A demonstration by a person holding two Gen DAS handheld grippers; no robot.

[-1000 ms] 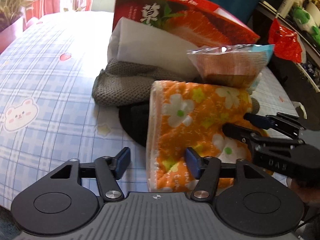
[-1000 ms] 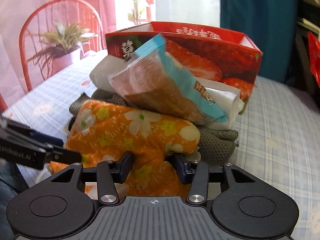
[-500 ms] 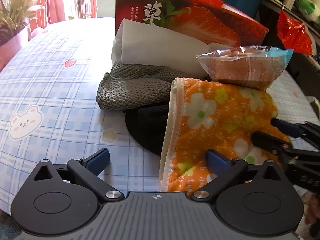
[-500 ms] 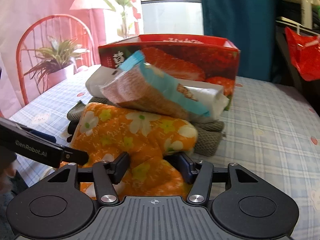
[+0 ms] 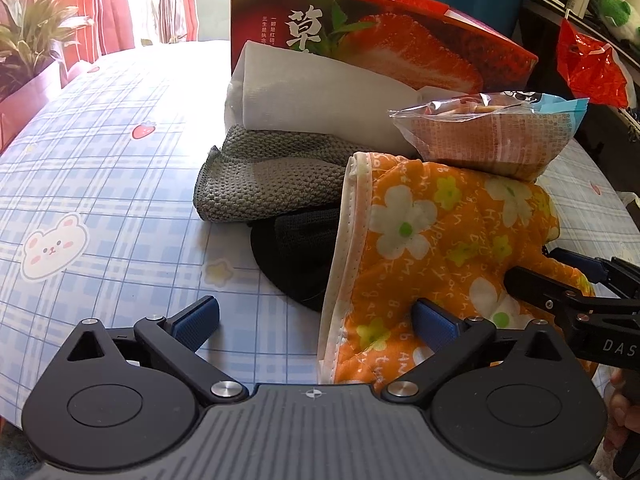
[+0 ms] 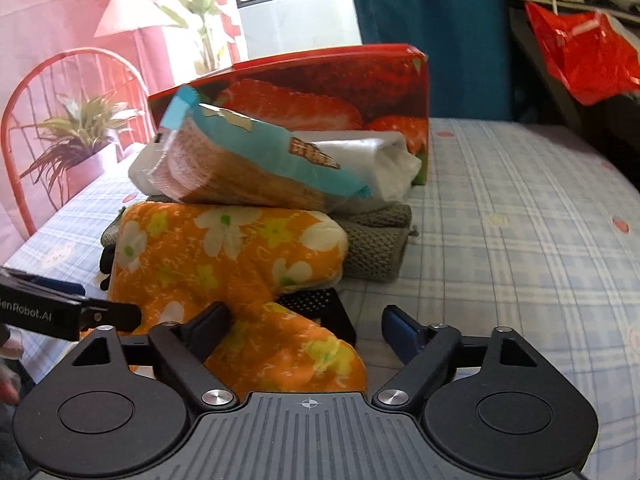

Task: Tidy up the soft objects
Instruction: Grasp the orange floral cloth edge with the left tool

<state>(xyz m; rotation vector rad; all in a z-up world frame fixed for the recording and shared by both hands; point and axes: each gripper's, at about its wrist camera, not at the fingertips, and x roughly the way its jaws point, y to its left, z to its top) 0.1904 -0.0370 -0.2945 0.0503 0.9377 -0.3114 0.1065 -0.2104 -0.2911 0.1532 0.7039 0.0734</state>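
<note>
Orange flowered mitt (image 5: 440, 248) is the one padded thing both tools are at, and it sits on the front of a small pile on the plaid tablecloth (image 5: 100, 184). Count for the pile: one mitt, one grey knit cloth (image 5: 264, 176), one black mesh piece (image 5: 296, 252) under the mitt, one white folded cloth (image 5: 316, 100), one snack packet (image 5: 484, 136) on top, and one red strawberry box (image 5: 380, 36) standing behind it all.

Left gripper (image 5: 316, 320) has its fingers spread wide. The mitt's white-trimmed cuff edge sits between them, with the right blue pad (image 5: 432, 320) against the fabric and the left pad out over bare tablecloth, so nothing is pinched.

Right gripper (image 6: 308, 324) is spread wide too. Its left finger (image 6: 208, 324) presses on the mitt's thumb lobe, while the right one is clear of it over the cloth. That tool's tips also show in the left view, poking in at the mitt's right side.

From the left camera the mitt's long axis runs roughly left to right, cuff opening toward the left, rounded end off to the right under the packet. Thumb lobe hangs toward the near table edge
</note>
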